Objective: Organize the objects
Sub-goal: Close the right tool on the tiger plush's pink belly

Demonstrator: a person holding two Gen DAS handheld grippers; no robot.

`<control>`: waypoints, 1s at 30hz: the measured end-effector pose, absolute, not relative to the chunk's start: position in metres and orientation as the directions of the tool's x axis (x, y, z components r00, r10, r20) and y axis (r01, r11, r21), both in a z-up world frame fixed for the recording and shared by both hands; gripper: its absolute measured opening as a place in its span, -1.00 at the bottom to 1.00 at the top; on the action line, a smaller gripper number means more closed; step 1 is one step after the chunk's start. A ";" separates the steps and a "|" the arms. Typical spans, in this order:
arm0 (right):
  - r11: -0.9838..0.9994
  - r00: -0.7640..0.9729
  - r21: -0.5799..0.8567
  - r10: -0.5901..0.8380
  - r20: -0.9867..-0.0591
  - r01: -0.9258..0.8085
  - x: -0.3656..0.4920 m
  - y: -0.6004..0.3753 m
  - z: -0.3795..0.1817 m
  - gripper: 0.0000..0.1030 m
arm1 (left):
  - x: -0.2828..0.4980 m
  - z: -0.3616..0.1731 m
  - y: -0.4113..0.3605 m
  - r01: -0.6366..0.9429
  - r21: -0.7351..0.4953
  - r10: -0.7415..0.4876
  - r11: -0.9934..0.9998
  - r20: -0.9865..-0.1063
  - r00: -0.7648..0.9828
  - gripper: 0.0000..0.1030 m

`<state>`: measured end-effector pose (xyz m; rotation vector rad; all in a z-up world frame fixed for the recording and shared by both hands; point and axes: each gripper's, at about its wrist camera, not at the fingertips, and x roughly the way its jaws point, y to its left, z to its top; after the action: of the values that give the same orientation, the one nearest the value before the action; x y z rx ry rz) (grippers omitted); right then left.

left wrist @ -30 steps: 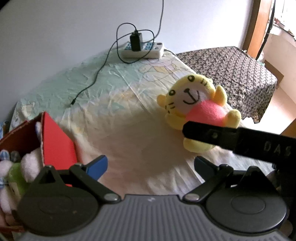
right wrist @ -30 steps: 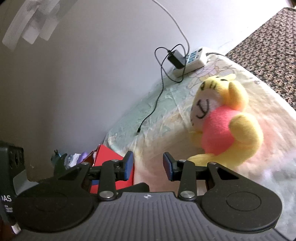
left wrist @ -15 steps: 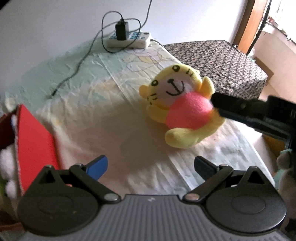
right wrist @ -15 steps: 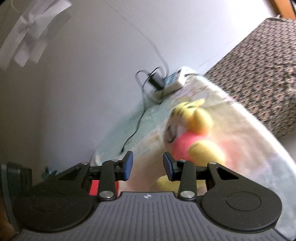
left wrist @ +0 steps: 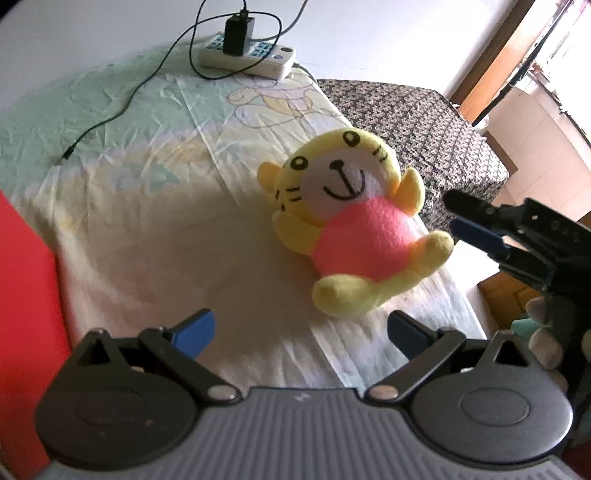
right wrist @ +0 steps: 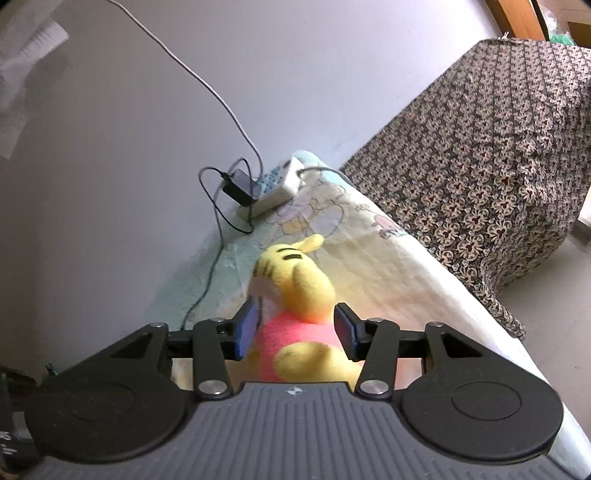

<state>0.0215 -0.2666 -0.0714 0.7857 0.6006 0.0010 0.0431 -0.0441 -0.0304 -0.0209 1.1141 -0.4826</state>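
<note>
A bed (left wrist: 155,229) covered by a pale, creased sheet (left wrist: 122,122) with faint cartoon prints carries everything. A plush tiger (left wrist: 354,229) lies on its back near the bed's right edge. Beyond the tiger, against the wall, sits a white power strip (left wrist: 255,59) with a black charger (left wrist: 238,31) plugged in. The charger's black cable (left wrist: 110,118) trails left of the tiger across the sheet, its free end lying loose.

A plain white wall (right wrist: 110,184) backs the bed, beside a patterned dark cloth (right wrist: 498,166).
</note>
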 end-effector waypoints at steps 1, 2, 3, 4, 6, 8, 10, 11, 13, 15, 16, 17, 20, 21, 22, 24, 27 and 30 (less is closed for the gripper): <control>0.717 0.828 0.662 0.222 -0.515 0.220 0.025 -0.266 -0.074 -0.02 | 0.045 -0.031 -0.045 0.364 -0.254 -0.383 0.896 -0.855 0.349 0.93; 0.719 0.821 0.659 0.227 -0.523 0.221 0.029 -0.266 -0.078 -0.02 | 0.047 -0.032 -0.046 0.365 -0.256 -0.386 0.895 -0.855 0.347 0.93; 0.723 0.815 0.655 0.232 -0.532 0.222 0.033 -0.265 -0.081 -0.02 | 0.049 -0.033 -0.046 0.365 -0.261 -0.390 0.894 -0.854 0.345 0.93; 0.725 0.810 0.652 0.235 -0.538 0.223 0.036 -0.265 -0.083 -0.02 | 0.051 -0.034 -0.047 0.367 -0.268 -0.397 0.891 -0.852 0.341 0.93; 0.726 0.801 0.649 0.240 -0.548 0.227 0.042 -0.265 -0.089 -0.02 | 0.054 -0.037 -0.048 0.370 -0.286 -0.413 0.884 -0.848 0.332 0.93; 0.721 0.791 0.651 0.245 -0.561 0.238 0.049 -0.267 -0.096 -0.02 | 0.058 -0.041 -0.049 0.372 -0.300 -0.425 0.878 -0.847 0.320 0.93; 0.715 0.780 0.654 0.254 -0.572 0.247 0.055 -0.267 -0.102 -0.02 | 0.062 -0.045 -0.050 0.371 -0.305 -0.427 0.877 -0.850 0.310 0.93; 0.712 0.776 0.657 0.261 -0.575 0.248 0.059 -0.267 -0.105 0.00 | 0.064 -0.046 -0.050 0.370 -0.307 -0.427 0.877 -0.851 0.306 0.93; 0.700 0.774 0.671 0.276 -0.569 0.244 0.063 -0.267 -0.109 0.11 | 0.070 -0.051 -0.051 0.367 -0.312 -0.429 0.876 -0.853 0.297 0.93; 0.682 0.772 0.693 0.304 -0.559 0.233 0.067 -0.265 -0.112 0.13 | 0.073 -0.054 -0.051 0.363 -0.316 -0.428 0.877 -0.855 0.291 0.93; 0.670 0.769 0.707 0.323 -0.551 0.225 0.070 -0.264 -0.114 0.13 | 0.076 -0.056 -0.051 0.361 -0.319 -0.429 0.877 -0.857 0.286 0.93; 0.660 0.765 0.720 0.346 -0.544 0.214 0.073 -0.263 -0.117 0.13 | 0.078 -0.058 -0.052 0.359 -0.323 -0.432 0.876 -0.857 0.281 0.93; 0.622 0.753 0.763 0.415 -0.511 0.176 0.081 -0.256 -0.121 0.10 | 0.084 -0.065 -0.052 0.354 -0.335 -0.437 0.873 -0.859 0.267 0.93; 0.610 0.750 0.775 0.432 -0.501 0.166 0.083 -0.253 -0.123 0.09 | 0.086 -0.067 -0.051 0.352 -0.339 -0.440 0.872 -0.859 0.263 0.93; 0.604 0.748 0.781 0.442 -0.495 0.160 0.085 -0.251 -0.123 0.08 | 0.088 -0.069 -0.051 0.351 -0.345 -0.444 0.871 -0.859 0.257 0.93; 0.583 0.741 0.798 0.467 -0.482 0.152 0.086 -0.248 -0.125 0.04 | 0.090 -0.072 -0.050 0.347 -0.353 -0.448 0.869 -0.859 0.248 0.92; 0.567 0.736 0.811 0.486 -0.472 0.146 0.083 -0.247 -0.124 -0.01 | 0.093 -0.075 -0.047 0.341 -0.378 -0.466 0.861 -0.854 0.232 0.90; 0.556 0.733 0.818 0.493 -0.469 0.149 0.079 -0.248 -0.122 -0.04 | 0.092 -0.076 -0.046 0.345 -0.390 -0.478 0.854 -0.850 0.222 0.88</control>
<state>0.0792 -0.2477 -0.1222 0.9813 0.7476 0.2269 0.0915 -0.0458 -0.0757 -0.1271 1.2214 -0.5710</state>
